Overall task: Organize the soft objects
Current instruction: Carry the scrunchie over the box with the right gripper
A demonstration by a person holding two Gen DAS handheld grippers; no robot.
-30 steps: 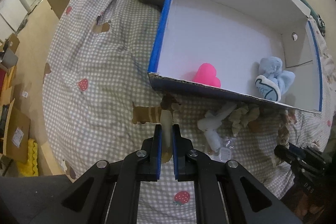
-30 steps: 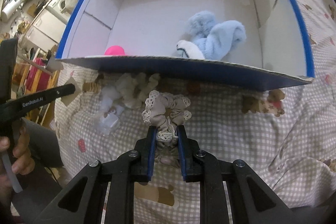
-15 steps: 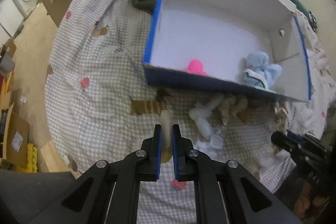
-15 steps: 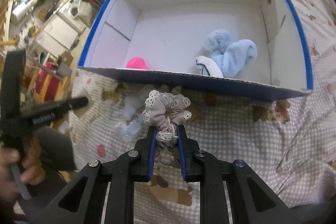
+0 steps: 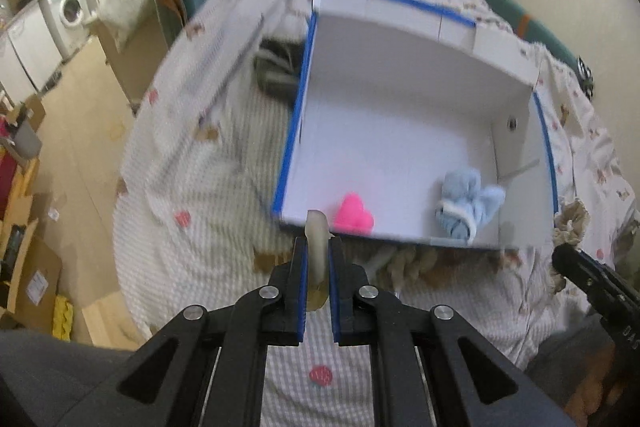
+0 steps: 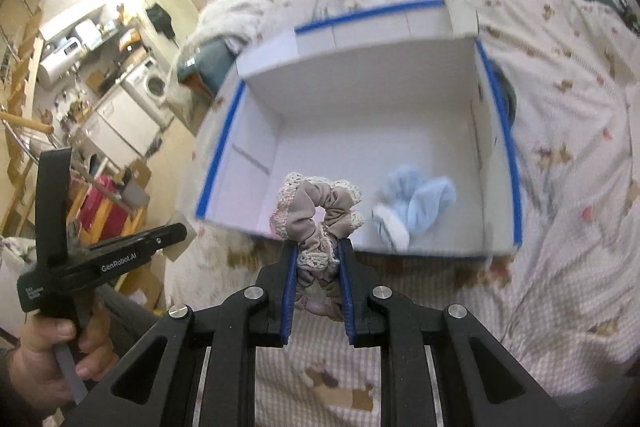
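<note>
A white cardboard box with blue-taped rims (image 5: pixel 302 83) (image 6: pixel 218 163) lies open on the checked bedspread. Inside lie a pink heart-shaped soft object (image 5: pixel 354 217) and a light blue fluffy item (image 5: pixel 468 207) (image 6: pixel 416 203). My left gripper (image 5: pixel 317 255) is shut on a small cream soft piece (image 5: pixel 317 231), held above the bedspread just before the box's front wall. My right gripper (image 6: pixel 318 259) is shut on a beige lace-edged scrunchie (image 6: pixel 316 211), raised in front of the box's front wall. The scrunchie also shows at the right of the left wrist view (image 5: pixel 572 223).
Cream soft pieces (image 5: pixel 404 261) lie on the bedspread before the box's front wall. Dark clothing (image 5: pixel 276 67) lies left of the box. Cardboard boxes (image 5: pixel 32 267) and a washing machine (image 5: pixel 70 11) stand on the floor at left. The hand holding the left gripper (image 6: pixel 60 339) shows at lower left.
Both grippers have risen and tilted up with their loads, so the box looks smaller and farther, and the room comes into view. Both stay shut.
</note>
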